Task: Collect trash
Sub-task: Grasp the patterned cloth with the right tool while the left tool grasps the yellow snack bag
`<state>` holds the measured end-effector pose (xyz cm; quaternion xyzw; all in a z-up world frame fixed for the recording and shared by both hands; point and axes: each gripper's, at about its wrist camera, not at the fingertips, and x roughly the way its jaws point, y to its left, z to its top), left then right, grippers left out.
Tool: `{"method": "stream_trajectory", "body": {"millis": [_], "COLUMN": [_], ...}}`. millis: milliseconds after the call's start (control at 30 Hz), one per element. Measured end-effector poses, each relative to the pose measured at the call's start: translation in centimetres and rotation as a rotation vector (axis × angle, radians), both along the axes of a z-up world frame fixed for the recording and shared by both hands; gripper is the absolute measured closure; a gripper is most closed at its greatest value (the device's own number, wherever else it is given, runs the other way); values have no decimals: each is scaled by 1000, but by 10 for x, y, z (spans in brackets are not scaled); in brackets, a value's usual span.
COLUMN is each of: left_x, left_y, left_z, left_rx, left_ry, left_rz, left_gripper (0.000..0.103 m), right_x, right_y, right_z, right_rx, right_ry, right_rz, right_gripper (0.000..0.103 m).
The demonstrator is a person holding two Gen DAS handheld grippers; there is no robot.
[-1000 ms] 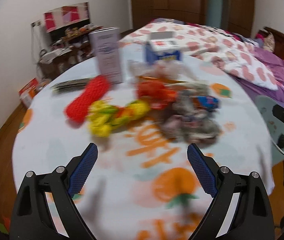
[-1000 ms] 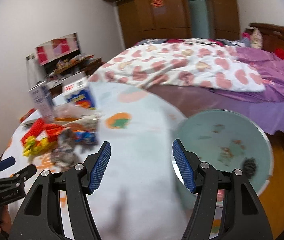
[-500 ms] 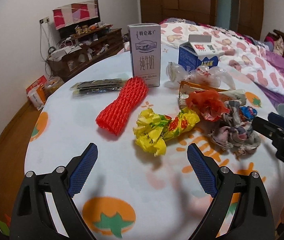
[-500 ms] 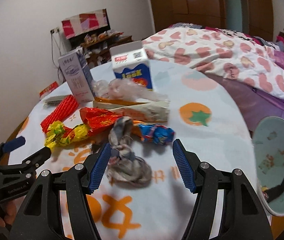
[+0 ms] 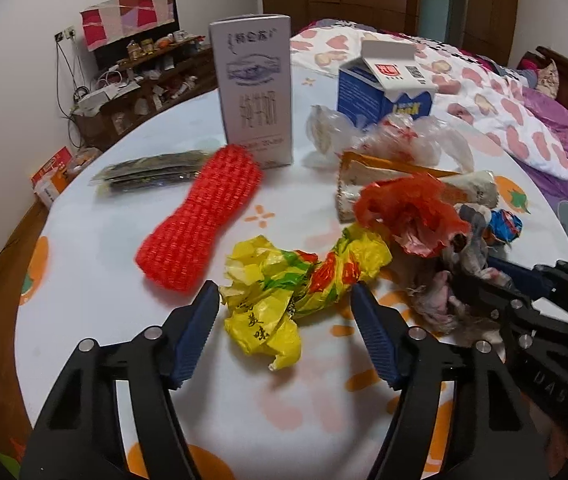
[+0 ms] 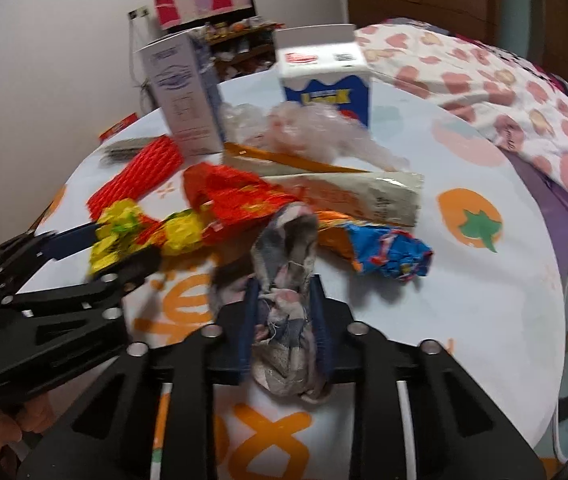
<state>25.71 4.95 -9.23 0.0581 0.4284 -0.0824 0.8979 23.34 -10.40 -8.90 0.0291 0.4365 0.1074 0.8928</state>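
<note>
Only the right wrist view shows the right gripper (image 6: 284,312) pinching the grey crumpled rag (image 6: 284,280). The left gripper (image 5: 284,312) has just been closing; its jaws are still spread around the yellow wrapper (image 5: 280,300).

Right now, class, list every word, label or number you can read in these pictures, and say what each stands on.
"纯牛奶": front of the tall grey milk carton; the small print above it is too small to read.
"美味": crumpled yellow wrapper.
"DAS": body of the right gripper.
Blue and white carton: yellow lettering, red label and QR code, all too blurred to read.
</note>
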Motion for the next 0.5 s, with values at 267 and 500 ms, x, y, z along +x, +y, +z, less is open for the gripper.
{"method": "stream_trajectory", "body": {"millis": [267,500], "left_x": [-5,-23], "left_y": [-6,-9], "left_z": [0,10], "left_rx": [-21,-9], "left_ry": [-2,-37], "left_rz": [-7,2], "left_gripper": [61,70], "right_x": [-17,-41], "right_y": [-7,-15], "right_z": [6,25], "right_rx": [56,77], "right_ry": [-22,-94], "right_rz": [-11,-25], "right_gripper": [83,83]}}
